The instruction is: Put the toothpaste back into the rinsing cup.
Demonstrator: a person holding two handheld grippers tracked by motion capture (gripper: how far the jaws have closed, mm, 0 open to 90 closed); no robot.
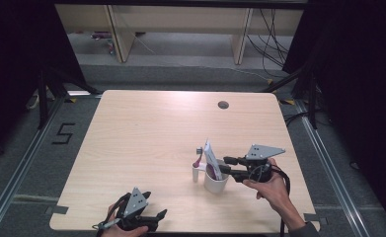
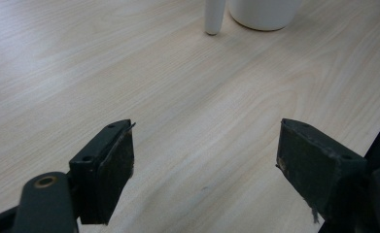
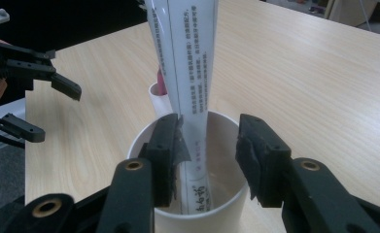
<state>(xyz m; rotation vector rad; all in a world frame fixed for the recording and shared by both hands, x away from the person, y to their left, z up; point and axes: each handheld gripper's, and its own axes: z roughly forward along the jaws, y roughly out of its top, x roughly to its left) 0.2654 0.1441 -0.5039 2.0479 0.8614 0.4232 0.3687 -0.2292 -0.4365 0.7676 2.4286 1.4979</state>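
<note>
A white cup (image 1: 215, 182) stands on the wooden table (image 1: 146, 133), right of centre near the front. A white toothpaste tube (image 1: 212, 157) stands upright in the cup (image 3: 197, 218). My right gripper (image 1: 225, 165) reaches in from the right at the cup's rim. In the right gripper view the tube (image 3: 187, 58) rises between my right gripper's (image 3: 207, 133) jaws; the left pad is at its edge and the right pad stands off it, so it is open. My left gripper (image 1: 155, 204) rests at the front left, and its jaws (image 2: 204, 141) are wide open over bare wood.
A white stick with a pink part (image 1: 197, 165) stands against the cup's left side; its foot (image 2: 214, 17) shows beside the cup (image 2: 265, 12) in the left gripper view. A cable hole (image 1: 223, 104) sits near the far edge. The table's front edge lies just below both hands.
</note>
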